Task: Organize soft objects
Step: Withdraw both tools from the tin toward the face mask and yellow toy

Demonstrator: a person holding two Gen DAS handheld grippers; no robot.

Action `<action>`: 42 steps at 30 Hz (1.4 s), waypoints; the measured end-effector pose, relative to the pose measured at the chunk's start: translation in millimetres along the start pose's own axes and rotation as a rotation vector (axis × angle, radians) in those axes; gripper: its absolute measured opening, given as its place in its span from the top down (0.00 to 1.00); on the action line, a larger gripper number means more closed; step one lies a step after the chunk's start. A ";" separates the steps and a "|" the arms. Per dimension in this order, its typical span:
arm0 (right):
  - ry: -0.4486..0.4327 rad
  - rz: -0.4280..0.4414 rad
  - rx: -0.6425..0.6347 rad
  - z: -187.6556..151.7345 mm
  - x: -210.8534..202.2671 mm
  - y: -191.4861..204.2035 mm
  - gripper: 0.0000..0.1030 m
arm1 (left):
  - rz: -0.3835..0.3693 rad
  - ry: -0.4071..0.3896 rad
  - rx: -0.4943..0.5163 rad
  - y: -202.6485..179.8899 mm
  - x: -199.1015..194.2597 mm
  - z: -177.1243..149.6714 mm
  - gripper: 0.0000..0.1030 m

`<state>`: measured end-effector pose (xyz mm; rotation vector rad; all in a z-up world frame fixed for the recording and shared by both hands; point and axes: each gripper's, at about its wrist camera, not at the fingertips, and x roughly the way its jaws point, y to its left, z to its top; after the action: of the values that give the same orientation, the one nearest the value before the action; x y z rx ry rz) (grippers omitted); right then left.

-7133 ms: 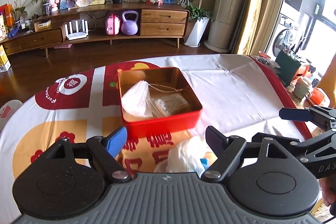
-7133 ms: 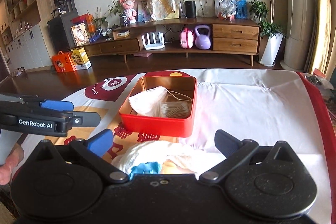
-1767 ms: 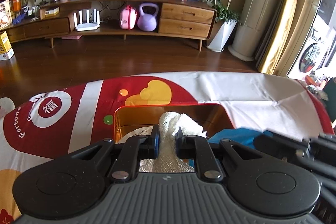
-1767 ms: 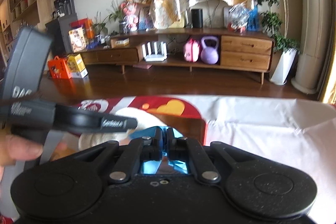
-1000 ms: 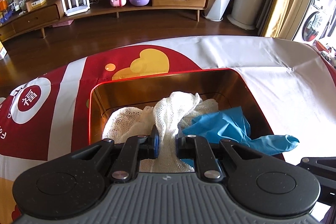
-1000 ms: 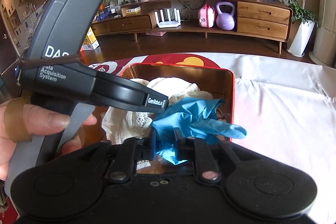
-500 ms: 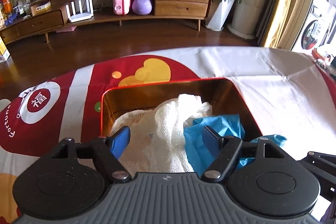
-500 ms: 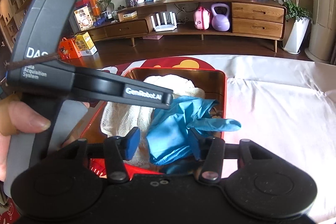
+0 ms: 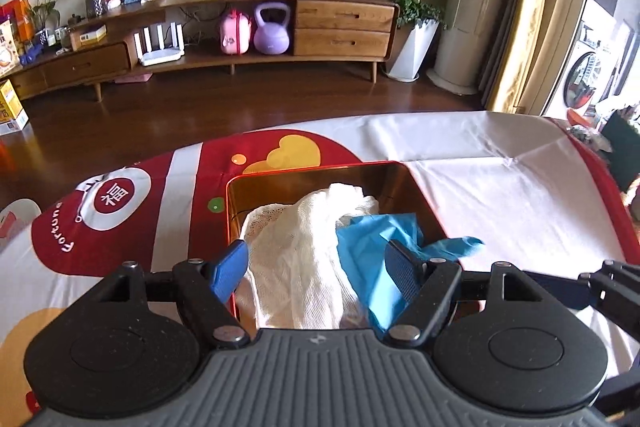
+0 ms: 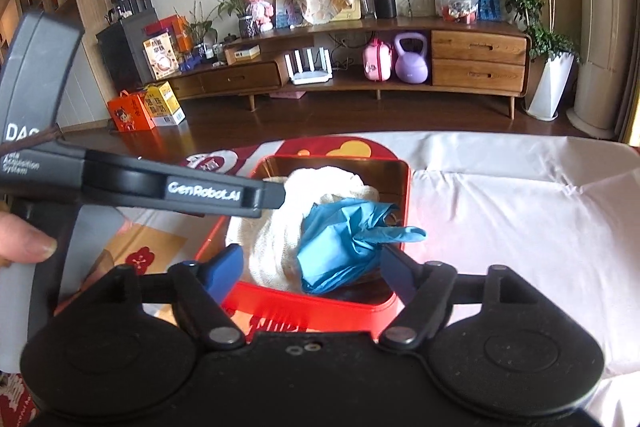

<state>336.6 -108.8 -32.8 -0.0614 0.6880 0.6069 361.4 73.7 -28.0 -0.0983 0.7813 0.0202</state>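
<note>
A red tin box (image 9: 232, 195) (image 10: 308, 307) with a gold inside stands on the table. In it lie a white knitted cloth (image 9: 304, 259) (image 10: 276, 247) and a blue glove (image 9: 372, 251) (image 10: 344, 239), with one glove finger hanging over the right rim. My left gripper (image 9: 318, 269) is open and empty, just above the box's near side, its jaws either side of the cloth and glove. My right gripper (image 10: 312, 269) is open and empty, a little back from the box's near wall. The left gripper's body (image 10: 120, 183) crosses the right wrist view at the left.
The table has a red, yellow and white printed cloth (image 9: 120, 195) at the left and a white cloth (image 9: 520, 195) at the right. Beyond the table's far edge are a wooden floor and a low sideboard (image 9: 240, 43).
Both grippers opened and let go of the white cloth and the blue glove in the box half a second ago. Since then both have drawn back and up slightly.
</note>
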 end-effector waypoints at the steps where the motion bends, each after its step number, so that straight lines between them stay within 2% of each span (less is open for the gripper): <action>1: -0.006 -0.001 0.000 -0.2 -6.2 1.2 0.21 | -0.006 -0.004 0.001 -0.3 -7.4 -1.3 0.27; 10: -0.047 -0.010 0.005 -2.5 -52.8 15.1 0.16 | -0.032 -0.046 -0.006 -1.6 -68.4 -18.1 0.27; 13: -0.055 -0.009 0.010 -5.2 -65.9 18.8 0.14 | -0.035 -0.056 -0.004 -1.2 -85.6 -24.9 0.23; 18: -0.072 0.002 0.023 -16.4 -88.0 21.4 0.06 | -0.054 -0.075 -0.018 1.9 -113.2 -37.5 0.22; 20: -0.073 0.006 0.046 -21.9 -94.0 18.3 0.03 | -0.065 -0.078 -0.020 2.4 -122.1 -44.6 0.19; 26: -0.086 -0.006 0.082 -38.6 -111.1 13.7 0.00 | -0.083 -0.082 -0.017 -0.1 -142.1 -67.8 0.18; 33: -0.091 -0.008 0.077 -61.6 -126.0 18.6 0.00 | -0.116 -0.097 -0.027 -1.5 -159.2 -97.1 0.10; 36: -0.100 -0.016 0.061 -71.3 -132.1 21.4 0.00 | -0.142 -0.098 -0.042 -0.3 -164.3 -109.6 0.02; 42: -0.098 -0.036 0.088 -91.5 -135.9 16.7 0.00 | -0.152 -0.128 -0.063 -0.4 -174.3 -133.7 0.01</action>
<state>192.0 -186.3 -18.4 0.0375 0.6168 0.5410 143.8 63.6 0.4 -0.2140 0.6433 -0.0928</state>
